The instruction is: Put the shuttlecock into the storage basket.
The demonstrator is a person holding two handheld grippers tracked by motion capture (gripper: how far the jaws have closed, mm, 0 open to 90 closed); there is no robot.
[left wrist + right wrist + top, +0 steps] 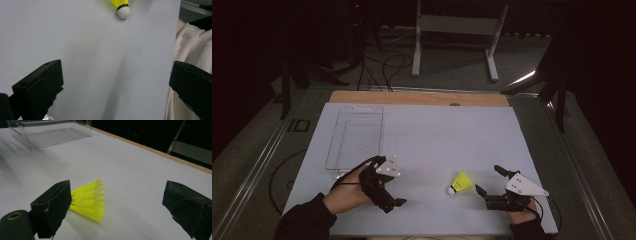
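Note:
A yellow shuttlecock [460, 183] with a white cork tip lies on its side on the white table top [437, 135], front centre-right. My right gripper [488, 179] is just right of it, open, jaws pointing left toward it. In the right gripper view the gripper [117, 192] is open wide and the shuttlecock's skirt [90, 199] lies beside the left jaw, partly behind it. My left gripper [394, 191] rests at the front left, open and empty. The left gripper view looks past that gripper [116, 72] to the shuttlecock [121, 7] farther off.
A clear plastic bin [354, 135] stands at the left back of the table top; in the right gripper view the bin [50, 132] is far off. A wooden edge [419, 97] runs along the back. Beige cloth [192, 40] hangs past the table's front edge.

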